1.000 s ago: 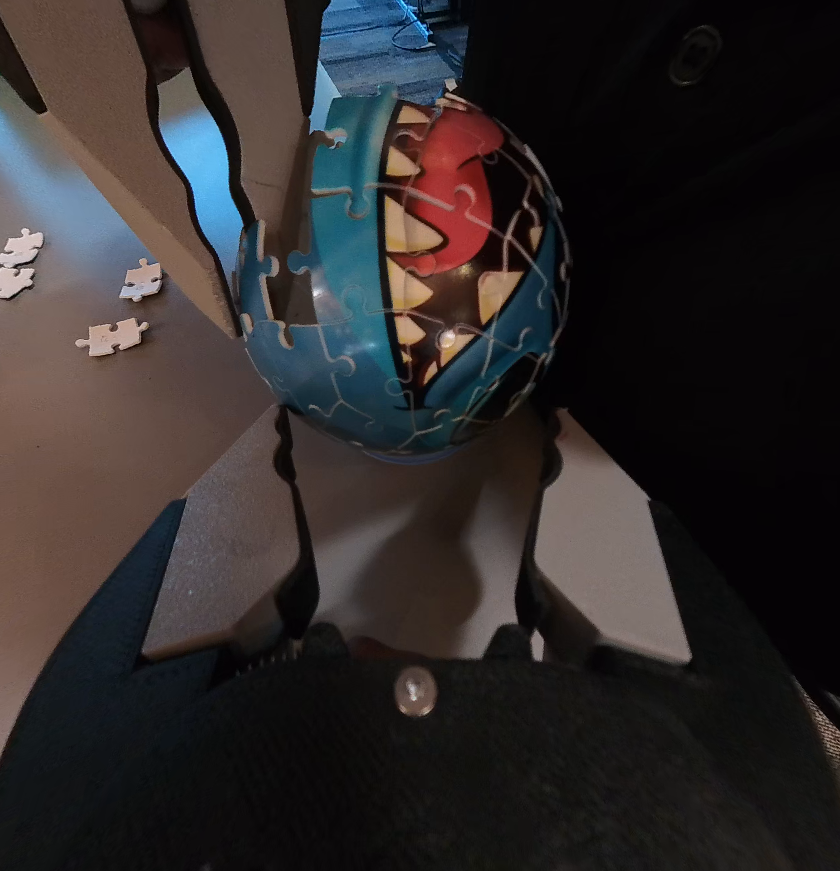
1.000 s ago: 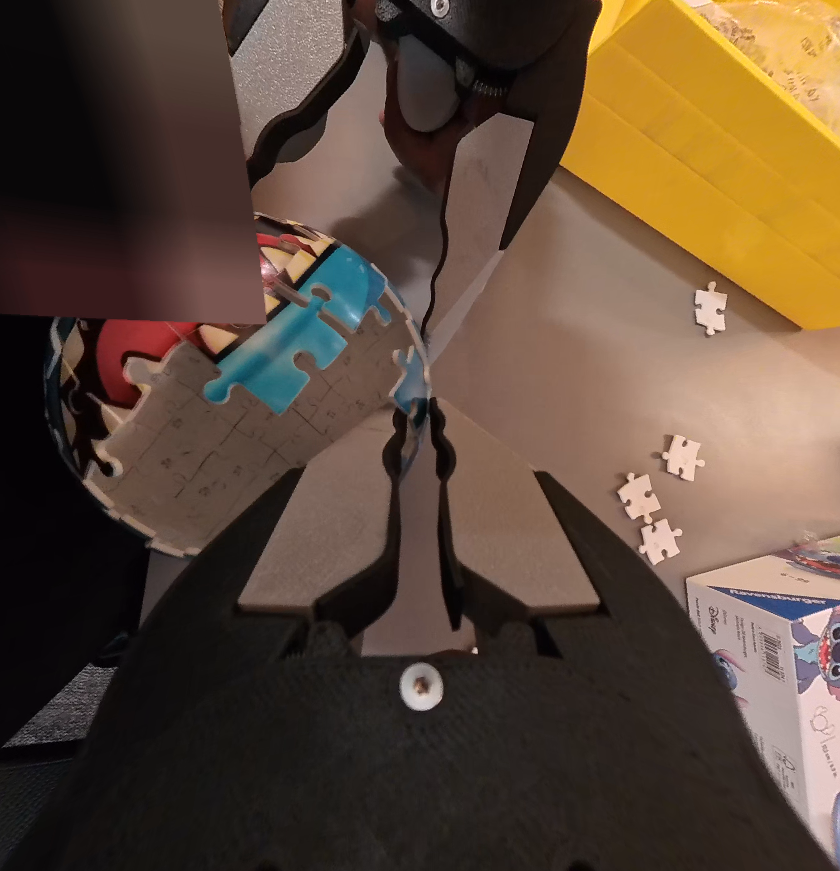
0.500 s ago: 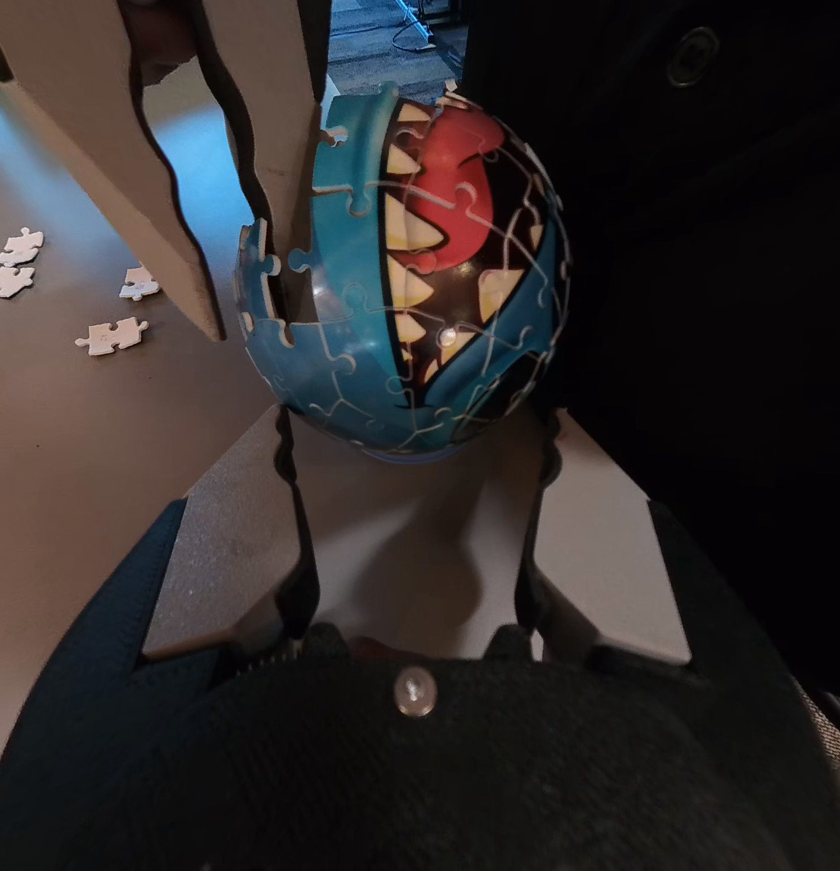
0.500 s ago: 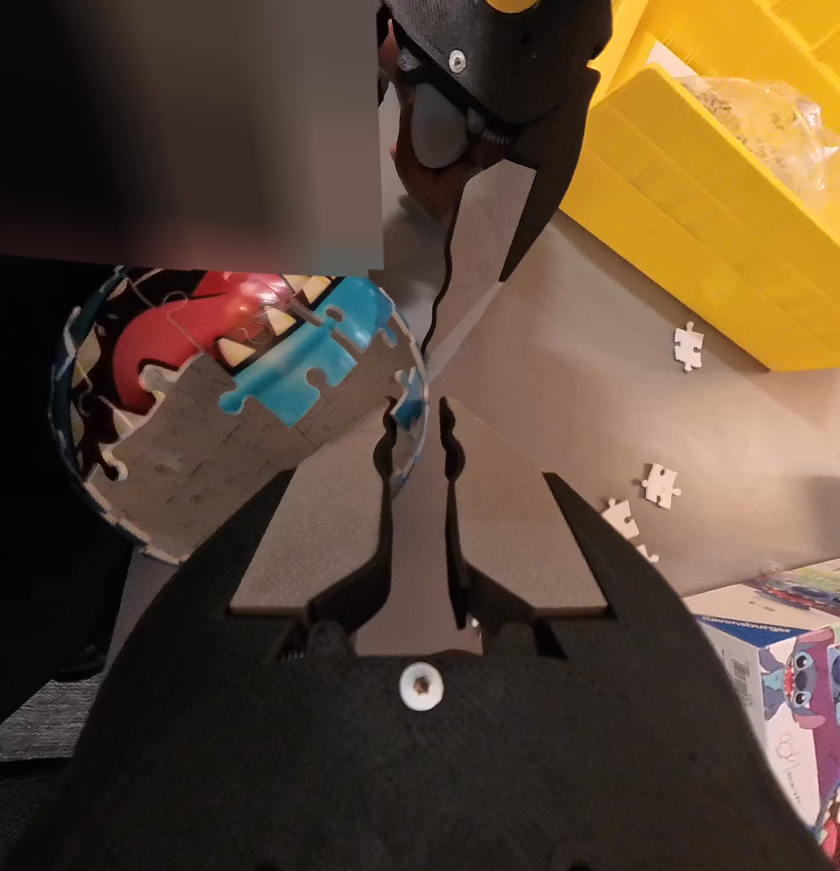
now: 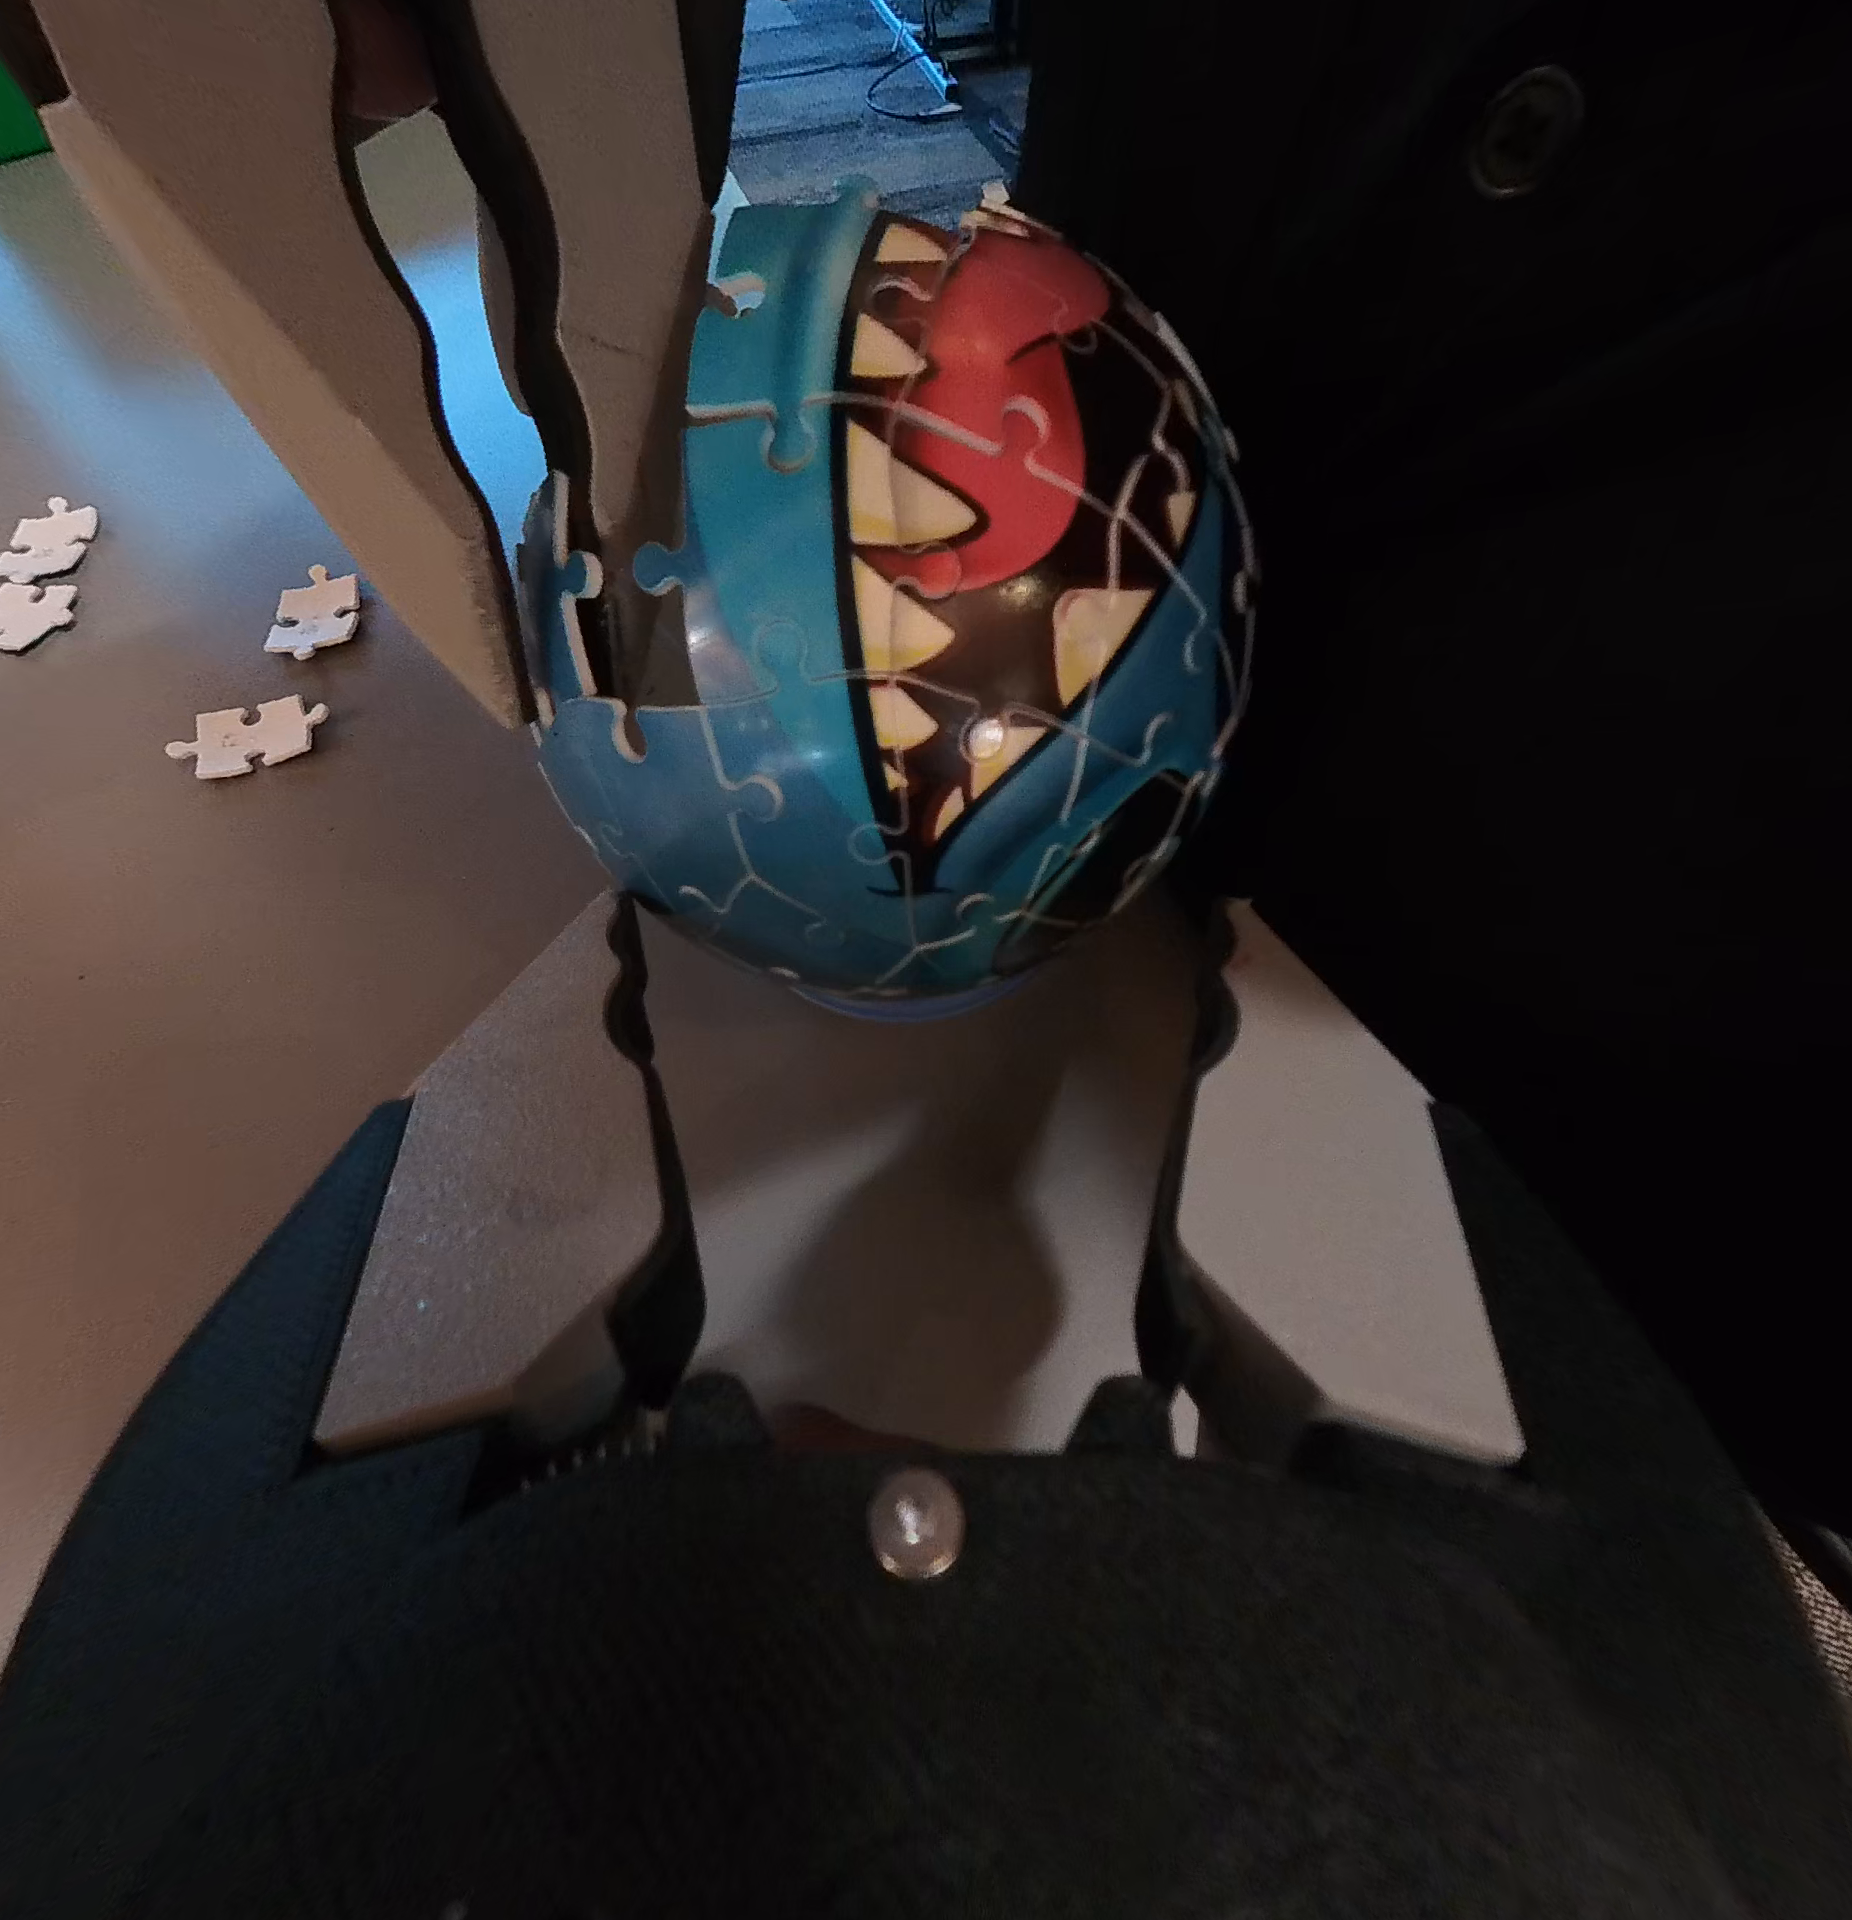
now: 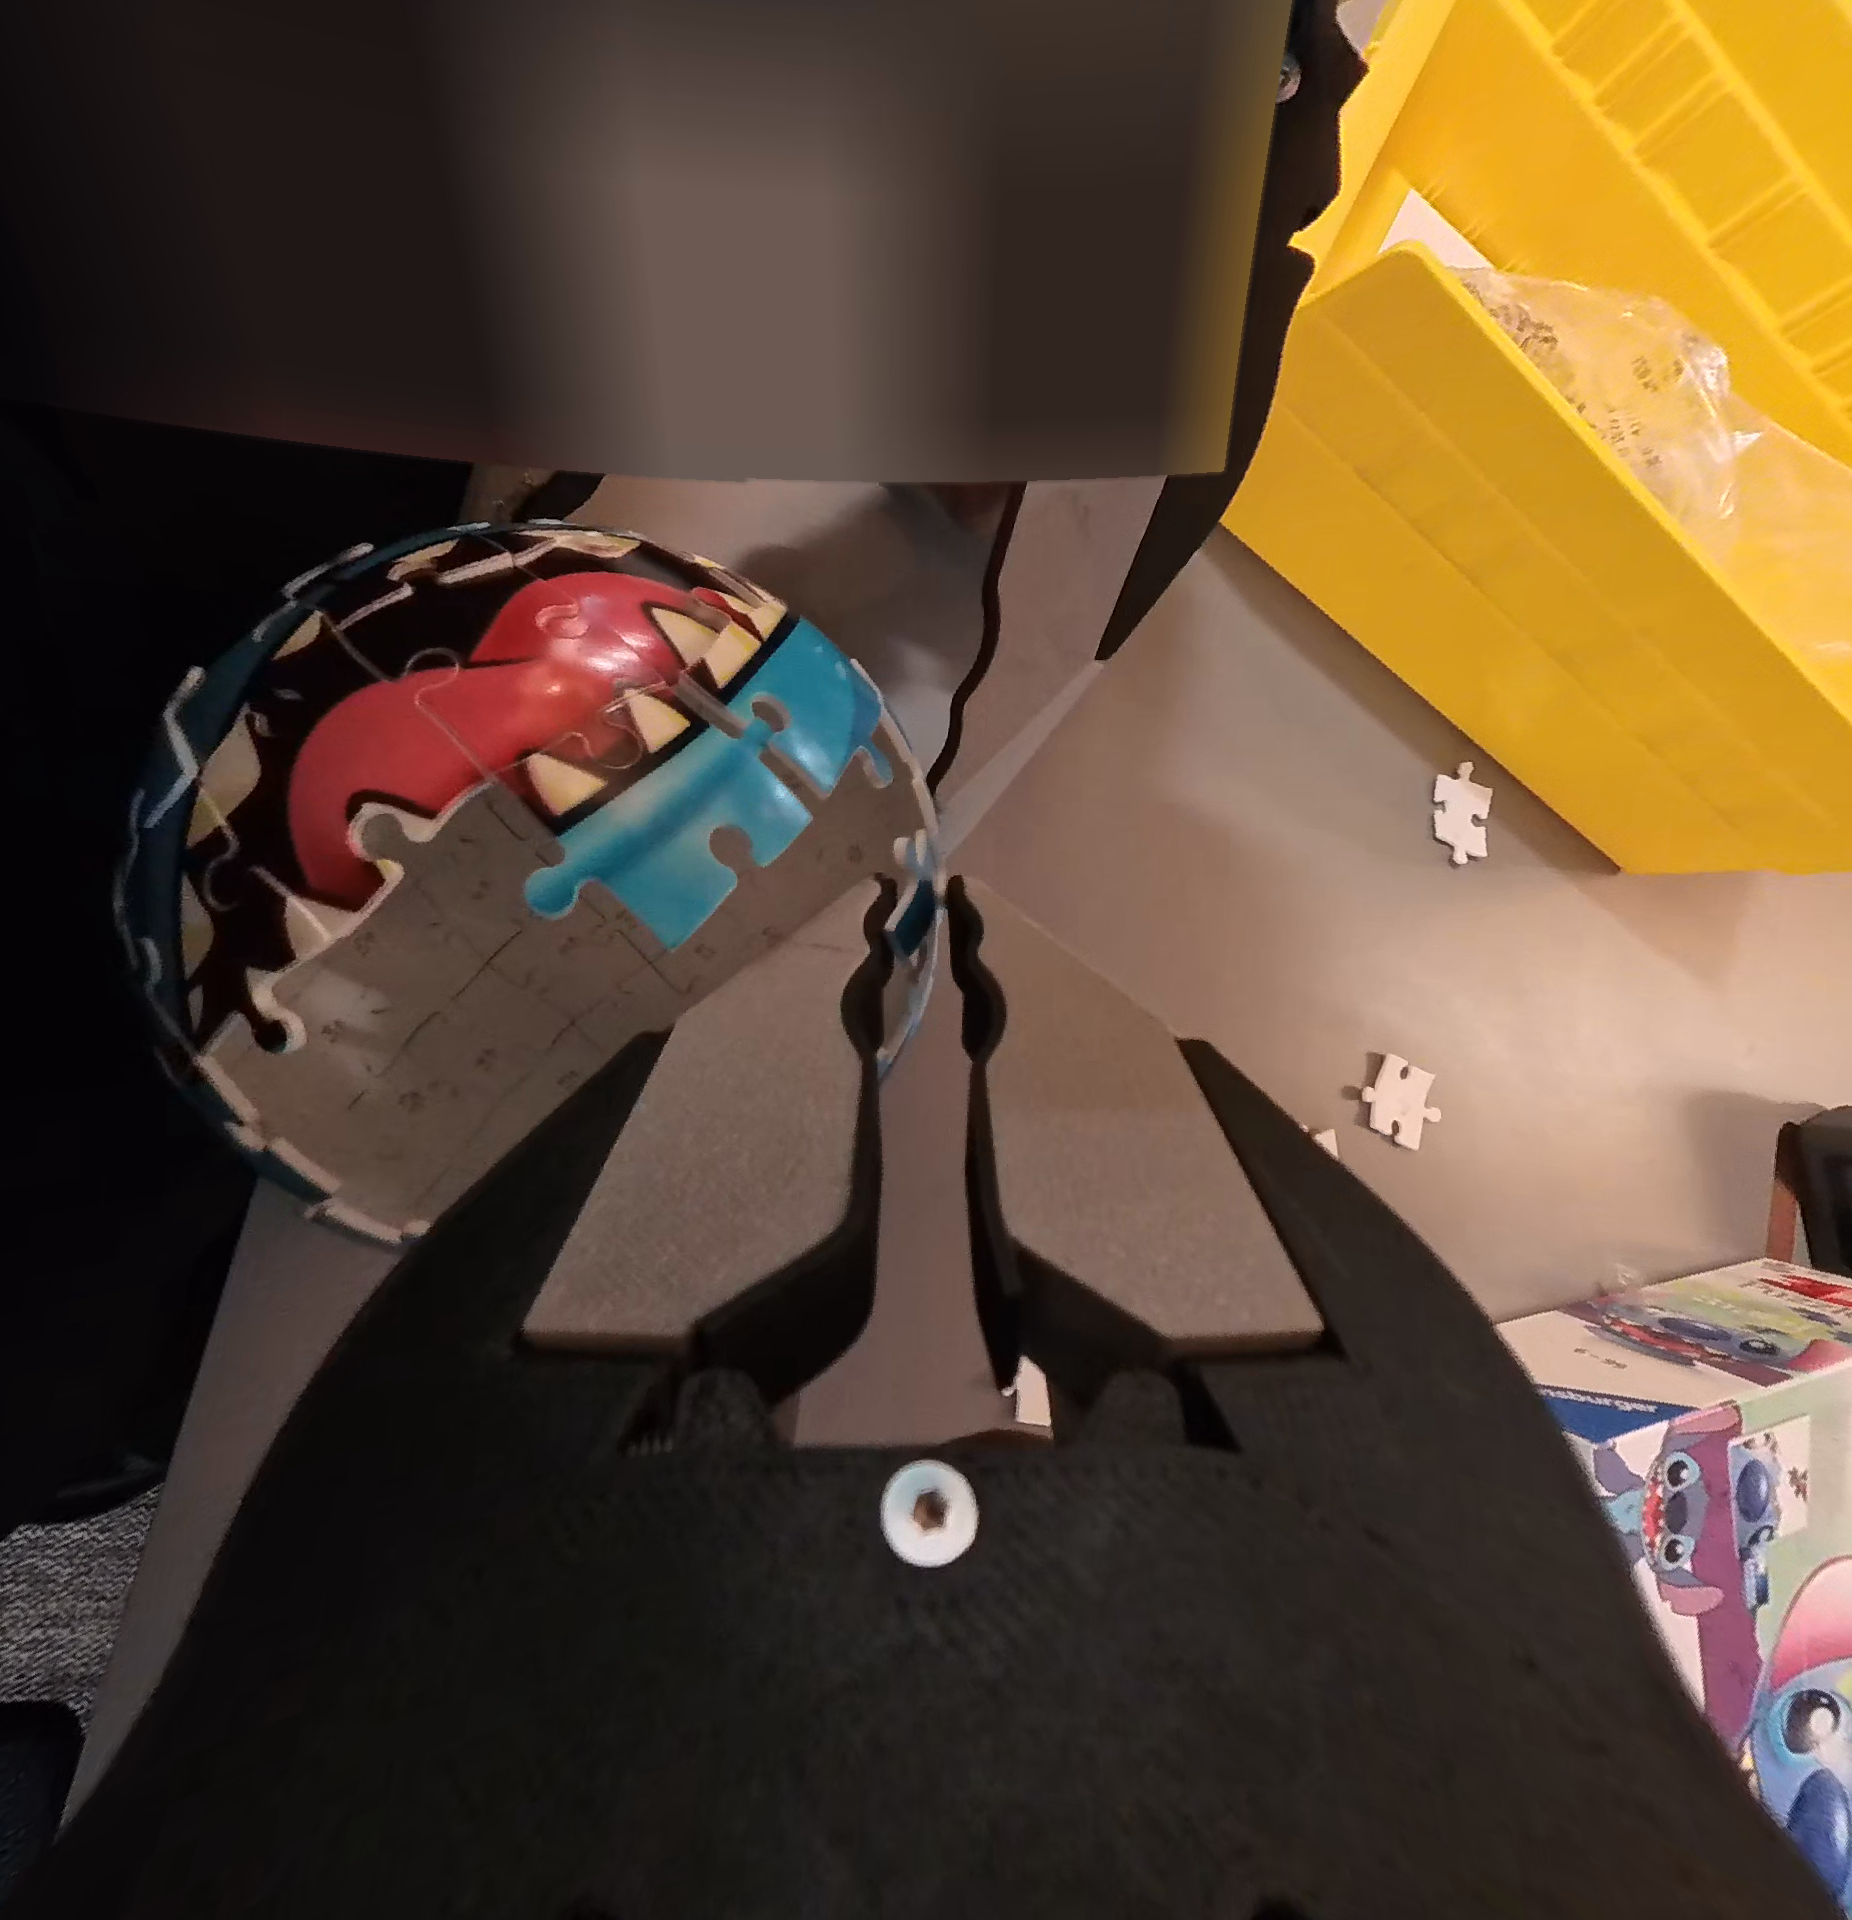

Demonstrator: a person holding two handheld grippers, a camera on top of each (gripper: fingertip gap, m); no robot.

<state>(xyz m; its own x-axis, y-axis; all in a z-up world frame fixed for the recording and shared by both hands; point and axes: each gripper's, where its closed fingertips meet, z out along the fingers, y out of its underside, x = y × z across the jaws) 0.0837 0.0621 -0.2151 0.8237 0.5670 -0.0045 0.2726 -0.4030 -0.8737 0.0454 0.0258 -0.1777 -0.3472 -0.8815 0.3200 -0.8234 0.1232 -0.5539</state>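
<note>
A half-built puzzle ball with blue skin, a red tongue and yellow teeth is held above the grey table. My left gripper is shut on its lower part, one finger on each side. My right gripper comes in from the upper left in the left wrist view. It is shut on a blue piece at the ball's open rim, one finger outside and one inside the shell. The right wrist view shows the ball's grey inner side. One of the left gripper's fingers shows behind the ball.
Loose white puzzle pieces lie on the grey table to the left, with more in the right wrist view. Yellow bins stand at the back right. A printed puzzle box sits at the lower right. A person's dark clothing is close behind the ball.
My right gripper opened a little half a second ago and has closed again on the rim piece. The ball now shows more of its red tongue in the right wrist view. My left gripper has not moved.
</note>
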